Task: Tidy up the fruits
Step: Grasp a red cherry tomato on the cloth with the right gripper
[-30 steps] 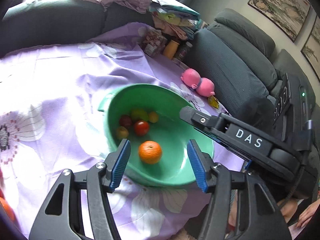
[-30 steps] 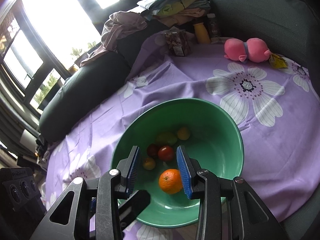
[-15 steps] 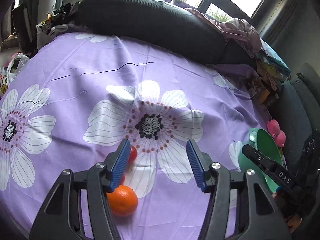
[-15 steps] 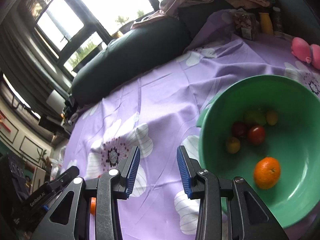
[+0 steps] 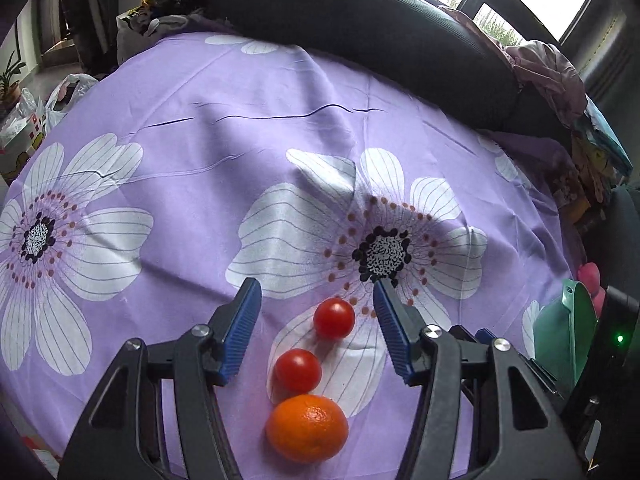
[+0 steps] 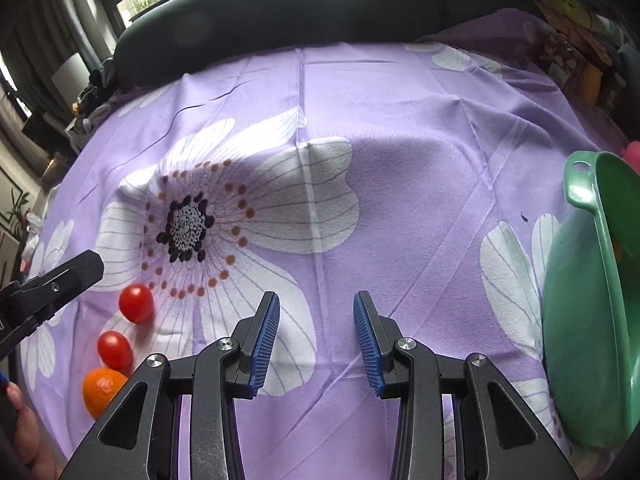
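Two red tomatoes lie on the purple flowered cloth, the far one (image 5: pixel 334 317) and the near one (image 5: pixel 298 370), with an orange (image 5: pixel 307 433) just in front of them. My left gripper (image 5: pixel 316 312) is open and empty, its blue pads straddling the far tomato without touching it. In the right wrist view the same tomatoes (image 6: pixel 136 303) (image 6: pixel 115 350) and orange (image 6: pixel 103 390) lie at the lower left. My right gripper (image 6: pixel 316 322) is open and empty above bare cloth. The green bowl (image 6: pixel 592 320) stands at the right edge.
The bowl's rim also shows in the left wrist view (image 5: pixel 568 332), at the right beside the other gripper's body. A dark sofa cushion (image 5: pixel 360 28) runs along the far side of the table. Clothes and clutter (image 5: pixel 560 76) pile at the far right.
Both grippers swung left, away from the green bowl. The left one moved over the two tomatoes and the orange, which now lie between and below its pads.
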`<state>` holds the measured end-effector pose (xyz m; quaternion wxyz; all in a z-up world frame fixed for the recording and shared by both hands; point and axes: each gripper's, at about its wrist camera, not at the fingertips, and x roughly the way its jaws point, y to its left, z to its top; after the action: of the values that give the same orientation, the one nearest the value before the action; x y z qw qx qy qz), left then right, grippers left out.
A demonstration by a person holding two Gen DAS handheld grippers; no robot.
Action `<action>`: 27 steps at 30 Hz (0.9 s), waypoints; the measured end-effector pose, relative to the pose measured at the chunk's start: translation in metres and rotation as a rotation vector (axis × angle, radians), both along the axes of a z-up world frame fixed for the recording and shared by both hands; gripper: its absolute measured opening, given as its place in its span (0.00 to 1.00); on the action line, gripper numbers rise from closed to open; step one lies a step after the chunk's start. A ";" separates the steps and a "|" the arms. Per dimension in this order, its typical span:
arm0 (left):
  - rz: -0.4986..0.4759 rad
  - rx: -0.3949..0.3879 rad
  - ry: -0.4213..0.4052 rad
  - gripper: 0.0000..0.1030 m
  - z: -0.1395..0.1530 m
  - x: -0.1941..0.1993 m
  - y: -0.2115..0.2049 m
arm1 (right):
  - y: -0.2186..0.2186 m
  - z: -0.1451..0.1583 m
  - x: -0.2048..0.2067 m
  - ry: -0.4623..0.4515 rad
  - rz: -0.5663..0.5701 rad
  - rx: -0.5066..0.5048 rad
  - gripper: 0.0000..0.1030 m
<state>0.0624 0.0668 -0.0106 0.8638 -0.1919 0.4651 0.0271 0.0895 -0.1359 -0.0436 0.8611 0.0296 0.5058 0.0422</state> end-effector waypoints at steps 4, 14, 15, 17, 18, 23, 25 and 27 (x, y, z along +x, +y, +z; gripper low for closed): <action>0.015 -0.038 0.001 0.55 -0.002 -0.004 0.002 | -0.004 -0.001 -0.010 -0.004 -0.015 -0.027 0.37; 0.010 -0.093 -0.086 0.55 0.019 -0.024 0.014 | 0.011 0.003 -0.003 0.001 0.028 0.029 0.37; 0.021 -0.092 -0.088 0.54 0.019 -0.024 0.017 | 0.014 0.006 -0.001 0.006 0.051 0.076 0.37; 0.036 -0.096 -0.083 0.47 0.019 -0.026 0.020 | 0.024 0.013 0.004 0.017 0.108 0.188 0.37; 0.038 -0.095 -0.081 0.46 0.019 -0.027 0.021 | 0.029 0.015 0.008 0.029 0.132 0.240 0.37; 0.059 -0.074 -0.084 0.43 0.023 -0.030 0.030 | 0.070 0.014 0.022 0.077 0.256 0.293 0.38; 0.054 -0.076 -0.071 0.40 0.021 -0.030 0.034 | 0.087 0.004 0.026 0.094 0.292 0.259 0.38; 0.040 -0.082 -0.044 0.39 0.018 -0.027 0.035 | 0.096 -0.009 0.028 0.119 0.305 0.254 0.38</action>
<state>0.0350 0.1015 0.0070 0.8644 -0.2372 0.4429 0.0211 0.1173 -0.0395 -0.0525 0.8028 0.0637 0.5449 0.2337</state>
